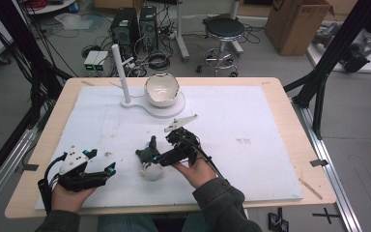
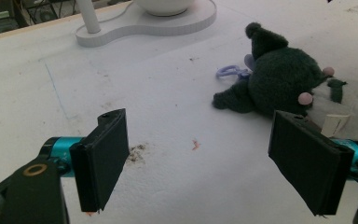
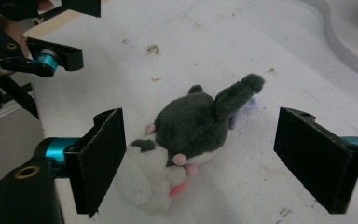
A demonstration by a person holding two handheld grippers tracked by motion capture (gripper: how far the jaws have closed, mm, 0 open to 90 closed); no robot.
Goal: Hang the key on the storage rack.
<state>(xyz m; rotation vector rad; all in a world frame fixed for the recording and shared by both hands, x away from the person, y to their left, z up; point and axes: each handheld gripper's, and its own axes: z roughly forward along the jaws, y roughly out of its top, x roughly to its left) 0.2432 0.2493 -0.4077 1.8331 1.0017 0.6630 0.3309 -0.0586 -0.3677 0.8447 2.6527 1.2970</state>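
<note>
Plush toy point(image 3: 191, 135) lies on the tabletop point(image 1: 270, 159) between the spread jaws of the right gripper point(image 3: 200, 158), which should centre over the body before closing, while the left gripper point(image 2: 209, 163) waits open, empty, nearby.

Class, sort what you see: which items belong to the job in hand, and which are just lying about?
Likely in play:
plush toy
right gripper, jaws open around it
left gripper, open, beside it

Lying about:
white bowl
white stand
stool
cardboard box
</note>
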